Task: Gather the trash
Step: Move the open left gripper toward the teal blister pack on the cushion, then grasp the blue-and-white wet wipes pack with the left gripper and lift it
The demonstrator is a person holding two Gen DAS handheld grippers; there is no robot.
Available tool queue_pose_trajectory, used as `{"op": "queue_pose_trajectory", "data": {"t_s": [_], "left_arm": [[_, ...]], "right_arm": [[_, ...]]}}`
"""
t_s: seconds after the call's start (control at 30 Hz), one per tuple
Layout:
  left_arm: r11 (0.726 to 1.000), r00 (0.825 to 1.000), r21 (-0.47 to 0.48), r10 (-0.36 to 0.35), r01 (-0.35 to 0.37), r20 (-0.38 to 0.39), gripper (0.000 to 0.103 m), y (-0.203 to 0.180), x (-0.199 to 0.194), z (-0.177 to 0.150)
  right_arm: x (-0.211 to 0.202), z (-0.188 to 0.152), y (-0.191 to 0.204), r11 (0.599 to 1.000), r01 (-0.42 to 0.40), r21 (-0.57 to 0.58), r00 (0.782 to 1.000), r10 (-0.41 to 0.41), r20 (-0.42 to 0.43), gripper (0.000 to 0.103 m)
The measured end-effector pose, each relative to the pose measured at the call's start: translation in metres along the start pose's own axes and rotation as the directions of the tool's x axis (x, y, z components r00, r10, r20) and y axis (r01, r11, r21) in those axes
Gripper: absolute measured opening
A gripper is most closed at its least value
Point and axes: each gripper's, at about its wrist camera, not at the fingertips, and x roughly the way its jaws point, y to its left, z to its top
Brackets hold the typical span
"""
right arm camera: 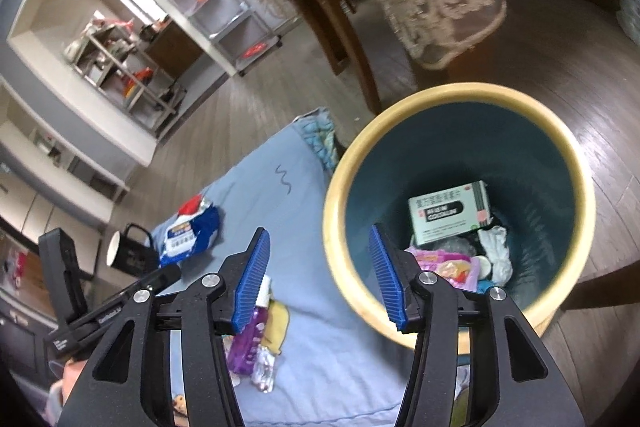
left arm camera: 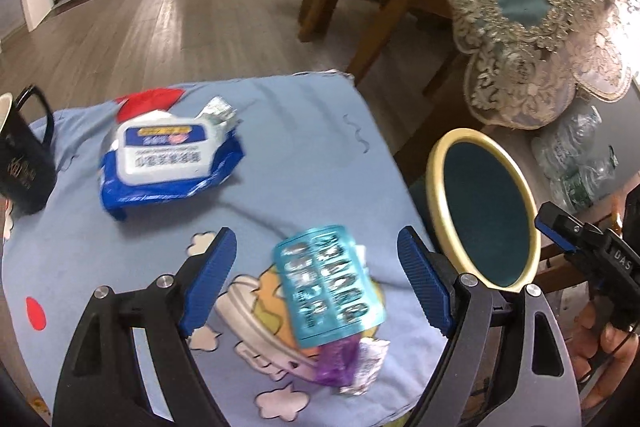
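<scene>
Two tools [left arm camera: 316, 279] [right arm camera: 318, 277] open, empty | one bin [right arm camera: 460, 99] | one blister pack [left arm camera: 330, 287] | one mug [left arm camera: 24, 163]

A table draped in a light blue cartoon-print cloth [left arm camera: 304, 147] fills the lower left of the left wrist view. On it lie a blue and white wet-wipe pack [left arm camera: 168, 163] at centre left, a black mug [left arm camera: 24, 167] at the left edge, a teal blister pack [left arm camera: 328, 287] at lower centre, and a purple wrapper [left arm camera: 340, 363] with crumpled foil just below it.
</scene>
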Motion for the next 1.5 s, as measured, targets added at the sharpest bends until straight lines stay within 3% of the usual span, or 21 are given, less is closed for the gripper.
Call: {"op": "queue_pose_trajectory", "data": {"t_s": [0.23, 0.37, 0.43, 0.57, 0.8, 0.93, 0.97, 1.0, 1.07, 1.17, 1.23, 1.33, 1.4, 1.5], "left_arm": [[0.997, 0.998, -0.036, 0.064, -0.063, 0.008, 0.081, 0.035, -0.010, -0.001], [0.987, 0.989, -0.060, 0.148, -0.147, 0.016, 0.081, 0.057, -0.014, 0.001], [0.978, 0.978, -0.040, 0.206, -0.205, 0.028, 0.081, 0.063, -0.016, 0.003], [0.944, 0.948, 0.090, 0.315, -0.317, 0.039, 0.081, 0.064, -0.014, 0.011], [0.841, 0.892, 0.335, 0.451, -0.425, 0.002, 0.081, 0.061, 0.017, 0.008], [0.714, 0.840, 0.509, 0.541, -0.480, 0.033, 0.079, 0.053, 0.042, -0.002], [0.666, 0.821, 0.553, 0.567, -0.501, 0.061, 0.077, 0.050, 0.049, -0.004], [0.633, 0.810, 0.580, 0.580, -0.512, 0.082, 0.074, 0.049, 0.053, -0.005], [0.587, 0.796, 0.615, 0.595, -0.527, 0.114, 0.070, 0.047, 0.061, -0.004], [0.538, 0.787, 0.658, 0.601, -0.527, 0.139, 0.059, 0.043, 0.073, -0.004], [0.517, 0.779, 0.672, 0.611, -0.530, 0.145, 0.050, 0.043, 0.079, -0.003], [0.546, 0.786, 0.646, 0.602, -0.534, 0.140, 0.033, 0.045, 0.078, 0.002], [0.545, 0.786, 0.639, 0.598, -0.543, 0.158, 0.021, 0.043, 0.075, 0.004], [0.537, 0.771, 0.608, 0.600, -0.585, 0.212, 0.011, 0.038, 0.065, 0.008]], "right_arm": [[0.018, -0.009, 0.023, 0.998, -0.014, -0.055, 0.998, 0.011, -0.060, 0.058], [0.029, -0.016, 0.036, 0.996, -0.025, -0.083, 0.995, 0.017, -0.097, 0.058], [0.034, -0.019, 0.042, 0.995, -0.033, -0.093, 0.993, 0.022, -0.112, 0.058], [0.041, -0.025, 0.051, 0.994, -0.042, -0.102, 0.991, 0.028, -0.132, 0.058], [0.047, -0.028, 0.060, 0.993, -0.048, -0.107, 0.988, 0.032, -0.151, 0.058], [0.052, -0.032, 0.065, 0.991, -0.050, -0.121, 0.986, 0.029, -0.167, 0.058], [0.052, -0.032, 0.065, 0.991, -0.050, -0.122, 0.985, 0.029, -0.168, 0.058], [0.052, -0.032, 0.065, 0.991, -0.049, -0.124, 0.985, 0.028, -0.169, 0.058], [0.053, -0.033, 0.066, 0.991, -0.047, -0.128, 0.985, 0.024, -0.172, 0.058], [0.055, -0.036, 0.066, 0.989, -0.042, -0.139, 0.983, 0.015, -0.185, 0.058], [0.058, -0.039, 0.065, 0.988, -0.041, -0.147, 0.979, 0.011, -0.202, 0.058], [0.064, -0.044, 0.064, 0.988, -0.047, -0.146, 0.973, 0.012, -0.231, 0.058], [0.068, -0.046, 0.062, 0.989, -0.053, -0.138, 0.968, 0.017, -0.251, 0.058], [0.071, -0.048, 0.062, 0.990, -0.060, -0.127, 0.965, 0.025, -0.261, 0.058]]}}
